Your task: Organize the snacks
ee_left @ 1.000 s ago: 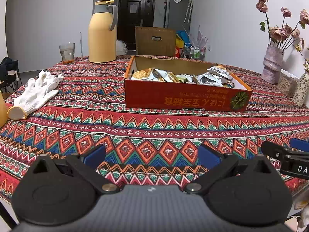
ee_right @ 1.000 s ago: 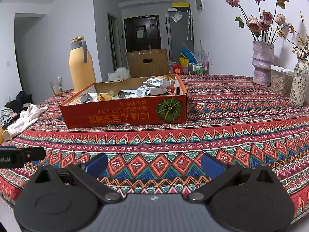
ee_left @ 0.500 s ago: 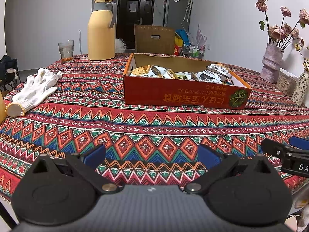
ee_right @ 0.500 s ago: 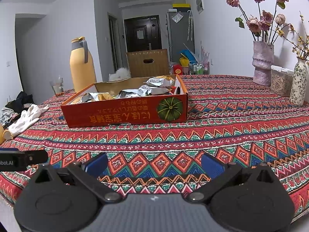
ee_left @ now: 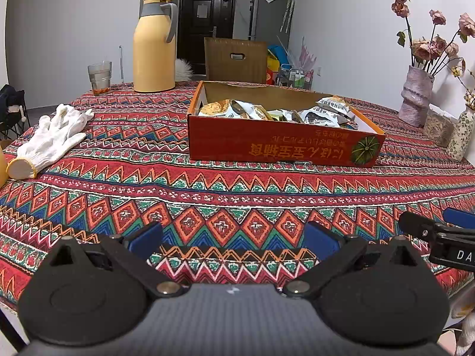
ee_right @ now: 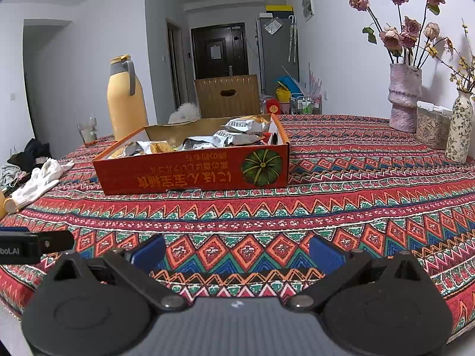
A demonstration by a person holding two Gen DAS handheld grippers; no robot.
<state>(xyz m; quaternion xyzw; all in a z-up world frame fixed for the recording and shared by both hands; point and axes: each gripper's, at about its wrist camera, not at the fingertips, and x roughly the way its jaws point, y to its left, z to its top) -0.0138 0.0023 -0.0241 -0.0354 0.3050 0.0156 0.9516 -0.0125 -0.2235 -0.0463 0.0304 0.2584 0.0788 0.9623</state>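
Note:
A red cardboard box (ee_left: pixel 282 148) with a pumpkin picture stands on the patterned tablecloth, and it also shows in the right wrist view (ee_right: pixel 193 175). Several snack packets (ee_left: pixel 267 112) lie inside it, seen too in the right wrist view (ee_right: pixel 234 136). My left gripper (ee_left: pixel 234 237) is open and empty, low over the table's near edge, well short of the box. My right gripper (ee_right: pixel 237 249) is open and empty, also near the front edge. Each gripper's tip shows at the side of the other's view.
A yellow thermos (ee_left: pixel 153 44) and a glass (ee_left: pixel 100 74) stand at the back left. White gloves (ee_left: pixel 50 139) lie at the left. Vases with dried flowers (ee_right: pixel 405 98) and a clear container (ee_right: pixel 432 124) stand at the right. A brown chair back (ee_left: pixel 236 59) is behind the table.
Both grippers have drifted slightly; the box sits a little lower and nearer in the left wrist view. Both stay open and empty.

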